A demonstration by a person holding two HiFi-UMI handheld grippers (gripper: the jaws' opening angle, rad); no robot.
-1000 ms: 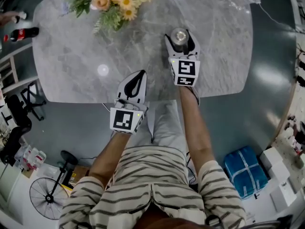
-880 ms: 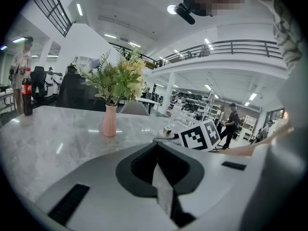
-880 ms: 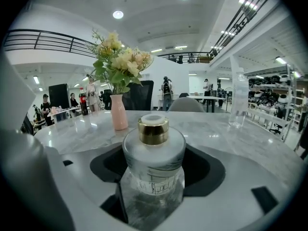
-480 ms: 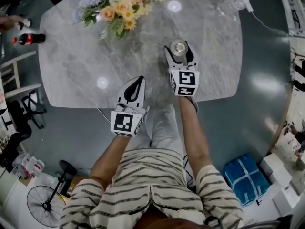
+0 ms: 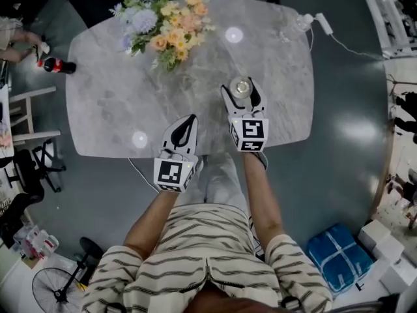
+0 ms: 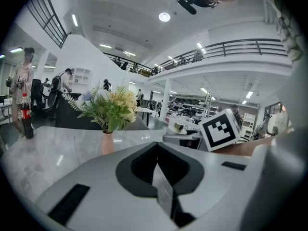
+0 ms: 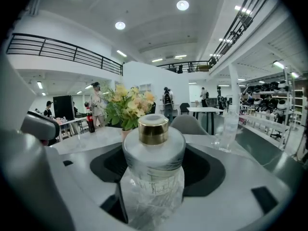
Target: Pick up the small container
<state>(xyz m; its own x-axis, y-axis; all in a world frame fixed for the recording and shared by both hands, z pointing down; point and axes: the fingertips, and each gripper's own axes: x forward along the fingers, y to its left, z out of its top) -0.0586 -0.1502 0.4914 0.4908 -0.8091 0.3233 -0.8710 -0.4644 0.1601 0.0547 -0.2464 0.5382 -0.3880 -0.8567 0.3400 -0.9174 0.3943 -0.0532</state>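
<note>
We hold the right gripper (image 5: 242, 91) clamped on the small container (image 7: 154, 150), one jaw on each flank of its frosted body, below the gold cap (image 7: 153, 128). That grip low on the wide part likely keeps it upright and leaves the cap free. The left gripper (image 5: 187, 124) hangs at about 7 o'clock from the container, its jaws pressed together on nothing, parked over the near edge of the table (image 5: 117, 96), probably because one gripper is enough for this job.

The head view places the container over the table's near side, with the flowers (image 5: 166, 28) at about 11 o'clock from it. It does not tell us whether the base is clear of the marble. The right gripper view shows the grip itself and a clear bottle (image 7: 230, 129) at 2 o'clock beyond. The left gripper view alone confirms the shut, empty jaws.
</note>
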